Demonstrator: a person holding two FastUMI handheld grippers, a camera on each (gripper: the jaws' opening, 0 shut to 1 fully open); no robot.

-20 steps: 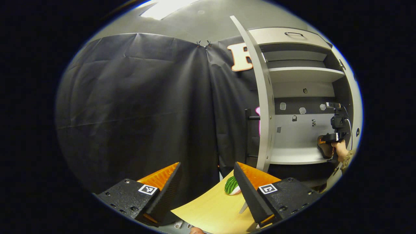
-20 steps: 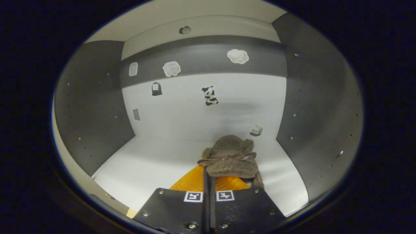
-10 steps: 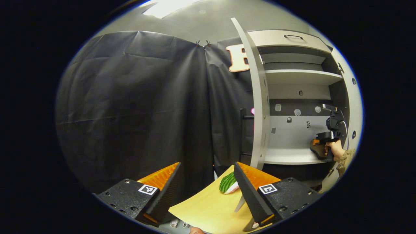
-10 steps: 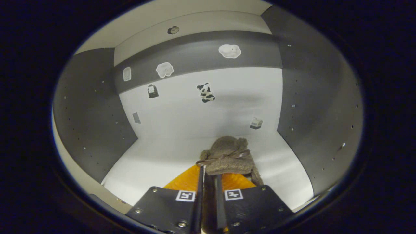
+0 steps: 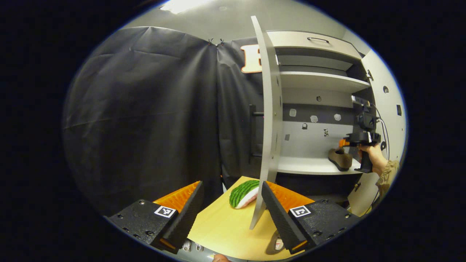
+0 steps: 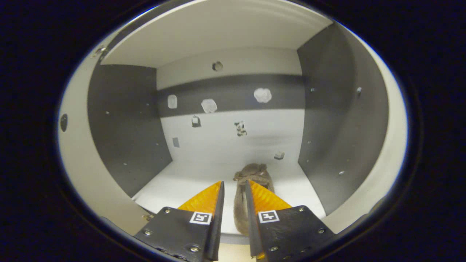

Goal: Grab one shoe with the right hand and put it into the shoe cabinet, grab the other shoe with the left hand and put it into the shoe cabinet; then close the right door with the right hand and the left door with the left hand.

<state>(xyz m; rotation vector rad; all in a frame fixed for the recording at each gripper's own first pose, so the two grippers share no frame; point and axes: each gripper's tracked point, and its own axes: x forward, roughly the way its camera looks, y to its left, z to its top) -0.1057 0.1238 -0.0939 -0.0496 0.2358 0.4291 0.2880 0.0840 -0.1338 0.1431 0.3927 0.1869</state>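
In the right gripper view, the right gripper point(image 6: 233, 189) sits at the mouth of the shoe cabinet point(image 6: 127, 120) with its fingers parted by a narrow gap. The brown furry shoe point(image 6: 249, 189) lies on the white shelf point(image 6: 174, 189), lengthwise between the two fingers; the heel end runs down into the gap. There is a sliver of space on each side, so the fingers look slack around it rather than squeezing, though whether either one brushes the fur is hard to tell. The shoe's toe points toward the back wall, near the cabinet's right side panel.

Over in the left gripper view, the left gripper point(image 5: 232, 194) hangs with its fingers spread wide, holding nothing and touching nothing. Beneath it is a pale wooden table point(image 5: 225, 229) with a green striped shoe point(image 5: 243, 193) lying on it, seen between the fingers. The left door point(image 5: 267, 120) stands open, edge-on. Farther off, a hand point(image 5: 371, 154) holds the right gripper point(image 5: 344, 142) just above the brown shoe point(image 5: 340, 159) resting on the shelf.
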